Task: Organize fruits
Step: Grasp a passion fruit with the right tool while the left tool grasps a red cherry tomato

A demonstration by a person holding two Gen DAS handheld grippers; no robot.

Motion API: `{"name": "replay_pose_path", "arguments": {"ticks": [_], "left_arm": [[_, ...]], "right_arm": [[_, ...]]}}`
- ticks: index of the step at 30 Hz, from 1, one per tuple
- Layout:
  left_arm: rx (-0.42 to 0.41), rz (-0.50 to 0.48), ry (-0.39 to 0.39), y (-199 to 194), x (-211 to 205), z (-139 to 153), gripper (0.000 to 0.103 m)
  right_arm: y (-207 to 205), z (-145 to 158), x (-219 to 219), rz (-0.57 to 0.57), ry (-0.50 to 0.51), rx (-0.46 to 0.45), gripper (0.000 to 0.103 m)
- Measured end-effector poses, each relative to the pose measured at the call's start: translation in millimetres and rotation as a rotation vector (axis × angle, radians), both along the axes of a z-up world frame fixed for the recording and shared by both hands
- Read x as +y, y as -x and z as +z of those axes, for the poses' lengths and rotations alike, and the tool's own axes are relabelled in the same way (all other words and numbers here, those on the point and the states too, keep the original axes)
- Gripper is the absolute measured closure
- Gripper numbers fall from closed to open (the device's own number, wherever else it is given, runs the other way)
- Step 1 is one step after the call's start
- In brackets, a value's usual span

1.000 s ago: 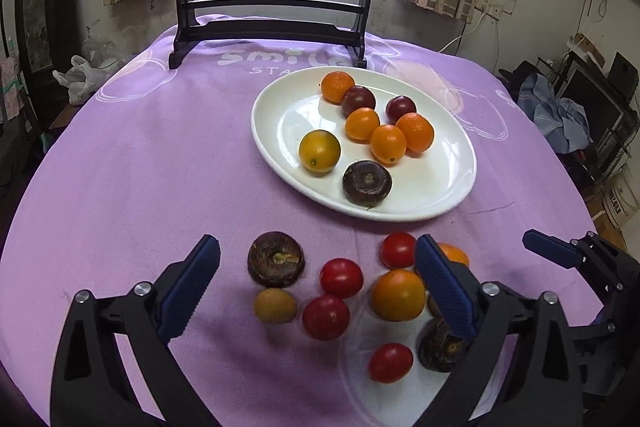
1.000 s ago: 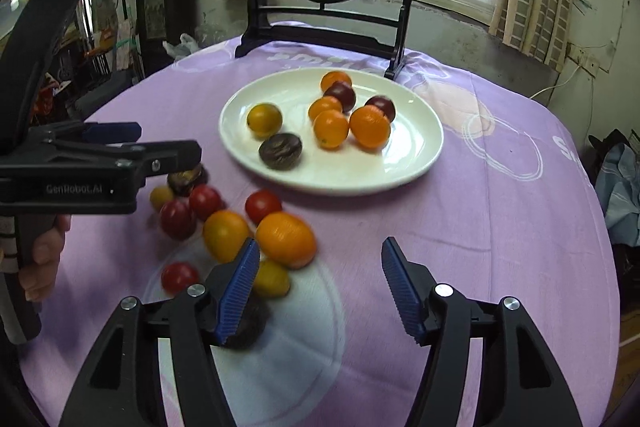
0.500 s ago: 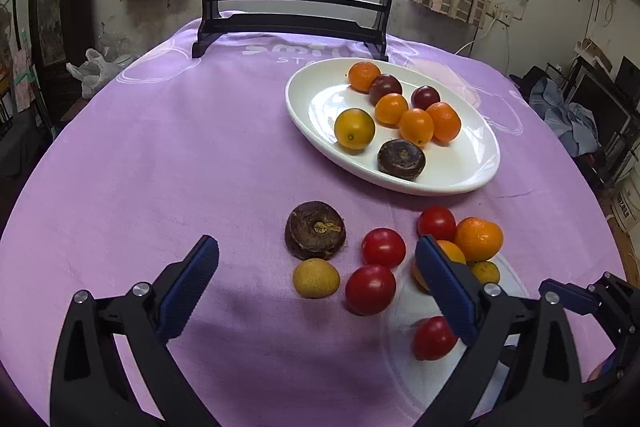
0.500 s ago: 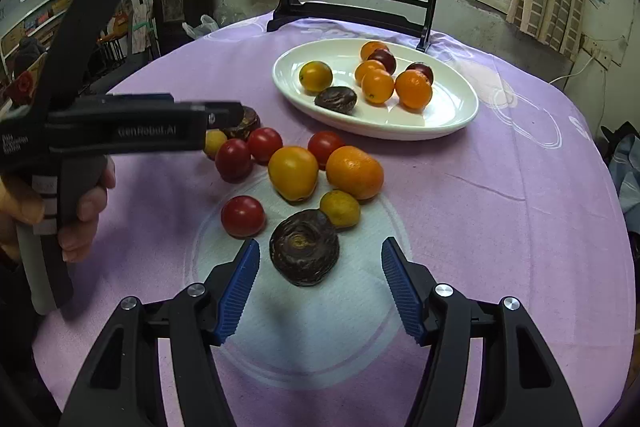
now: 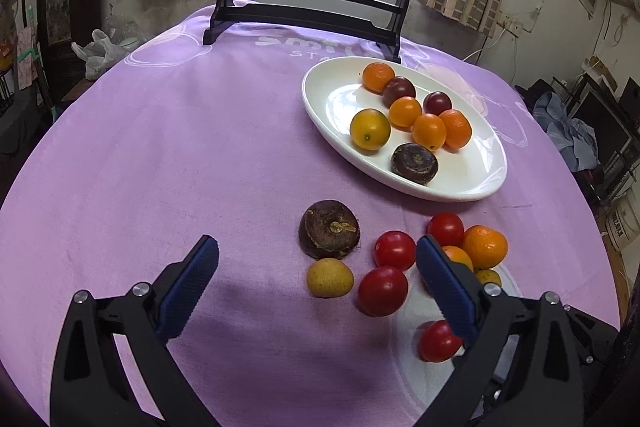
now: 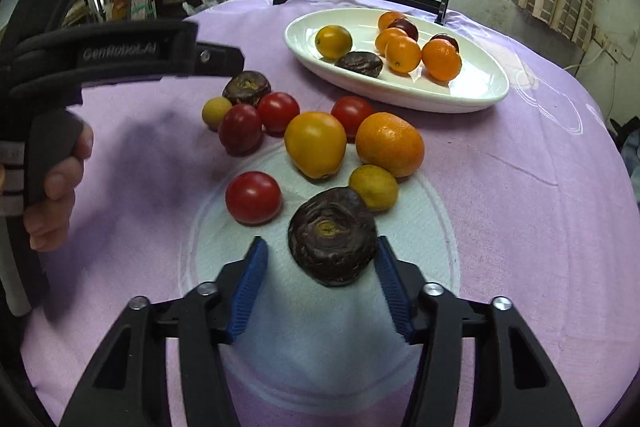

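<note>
Right claw [image 6: 320, 279] now advanced around dark chestnut [image 6: 332, 235], wide, right pad touching, left apart; chestnut flat on desk [image 6: 520, 187], stem up. Left claw [image 5: 316, 279] wide, empty, over yellow fruit [image 5: 330, 277].

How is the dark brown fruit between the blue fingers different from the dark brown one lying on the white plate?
The near dark fruit lies on the purple cloth, between the open jaws of the right gripper; the plated dark fruit lies in the white plate, far from either gripper. The near one shows its yellowish centre to the camera; the plated one is seen edge-on, flatter. The near one lies beside a small yellow fruit; the plated one lies among orange fruits. Both are dark brown, round and wrinkled.
</note>
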State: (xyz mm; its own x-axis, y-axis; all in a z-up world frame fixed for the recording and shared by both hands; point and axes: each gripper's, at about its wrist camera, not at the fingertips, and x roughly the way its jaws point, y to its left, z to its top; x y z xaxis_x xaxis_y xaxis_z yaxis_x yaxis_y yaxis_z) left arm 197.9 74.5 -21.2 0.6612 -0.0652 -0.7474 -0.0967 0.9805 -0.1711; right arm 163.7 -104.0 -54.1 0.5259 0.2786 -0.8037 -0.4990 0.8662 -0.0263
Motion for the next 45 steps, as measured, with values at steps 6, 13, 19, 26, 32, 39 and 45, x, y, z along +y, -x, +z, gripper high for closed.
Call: {"name": "replay_pose_path", "arguments": {"ticks": [6,13,19,26,32,39,45], "left_arm": [[0.032,-0.034,0.015,2,-8,-6,0.006],[0.052,-0.155,-0.031,16,-36,-8,0.006],[0.032,-0.29,-0.094,38,-65,-12,0.006],[0.071,-0.352,-0.126,37,-81,-26,0.027],[0.082,-0.333,-0.151,30,-84,-36,0.046],[0.062,-0.375,-0.118,31,-87,-33,0.076],[0.056,-0.356,-0.086,31,-82,-29,0.076]], "right_arm": [[0,2,-10,-0.013,-0.037,0.006,0.06],[-6,21,-40,-0.105,-0.103,-0.051,0.06],[-15,24,-57,-0.172,-0.13,-0.061,0.06],[-6,31,-61,-0.159,-0.15,-0.094,0.06],[0,35,-60,-0.146,-0.162,-0.106,0.06],[-1,32,-59,-0.149,-0.151,-0.095,0.059],[-2,32,-60,-0.15,-0.156,-0.106,0.059]]}}
